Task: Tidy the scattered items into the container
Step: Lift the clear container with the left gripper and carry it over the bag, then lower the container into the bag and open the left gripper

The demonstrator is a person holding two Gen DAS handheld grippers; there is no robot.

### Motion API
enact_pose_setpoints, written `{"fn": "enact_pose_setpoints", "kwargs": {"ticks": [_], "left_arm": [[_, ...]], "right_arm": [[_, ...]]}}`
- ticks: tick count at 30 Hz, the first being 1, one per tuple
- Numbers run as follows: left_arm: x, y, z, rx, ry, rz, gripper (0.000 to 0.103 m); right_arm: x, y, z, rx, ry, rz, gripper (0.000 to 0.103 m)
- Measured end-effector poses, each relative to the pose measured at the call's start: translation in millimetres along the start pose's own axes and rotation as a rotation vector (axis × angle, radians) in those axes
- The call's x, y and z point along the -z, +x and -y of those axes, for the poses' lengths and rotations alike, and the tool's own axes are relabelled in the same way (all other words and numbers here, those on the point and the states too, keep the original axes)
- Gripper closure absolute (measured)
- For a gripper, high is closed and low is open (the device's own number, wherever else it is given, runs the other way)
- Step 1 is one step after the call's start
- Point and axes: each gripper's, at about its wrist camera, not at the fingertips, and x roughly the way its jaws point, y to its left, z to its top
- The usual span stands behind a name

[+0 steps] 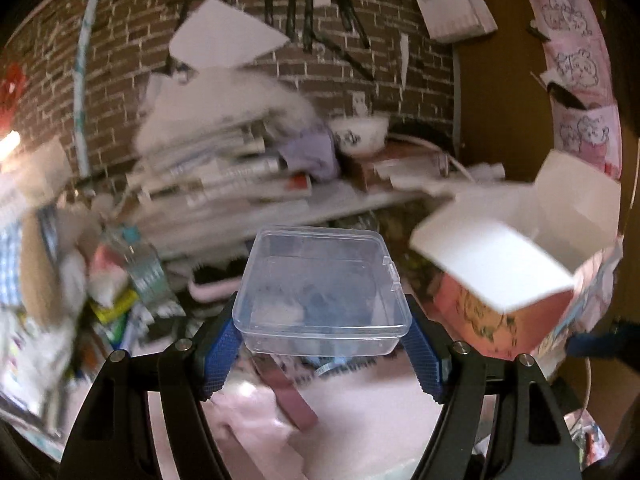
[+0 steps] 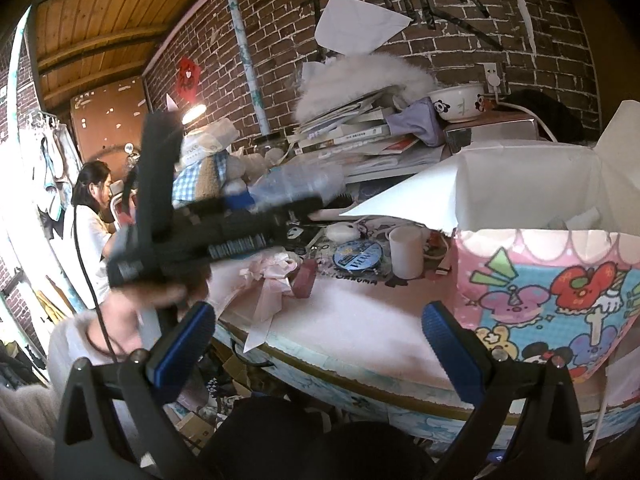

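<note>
Two ribbed tongs [image 1: 322, 344] clamp clear plastic case [image 1: 320, 288].

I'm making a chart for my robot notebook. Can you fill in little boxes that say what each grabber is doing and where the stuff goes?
left gripper: shut on clear plastic lidded box, lifted above pink tabletop
right gripper: open, holding nothing
container: pink cartoon-printed cardboard box, flaps open, at table's right side
still on table: white cylindrical cup, round blue-labelled spool, pink ribbon bow
</note>
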Motion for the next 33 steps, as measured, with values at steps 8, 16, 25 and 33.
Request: {"fn": "enact_pose_setpoints", "kwargs": {"ticks": [8,16,25,33], "left_arm": [[-54,-16,23,0.082,0.107,0.070,0.032],[-95,4,77,0.347,0.180,-0.002,0.032],[-101,38,139,0.474,0.278,-0.169,0.032],[-79,76,177,0.432,0.373,-0.322,0.032]], "right_arm": [[1,0,1,0.004,0.001,-0.008,0.000],[4,-6,8,0.015,0.016,-0.003,0.000],[6,-12,16,0.029,0.033,0.006,0.000],[5,-16,17,0.030,0.037,0.013,0.000]]}}
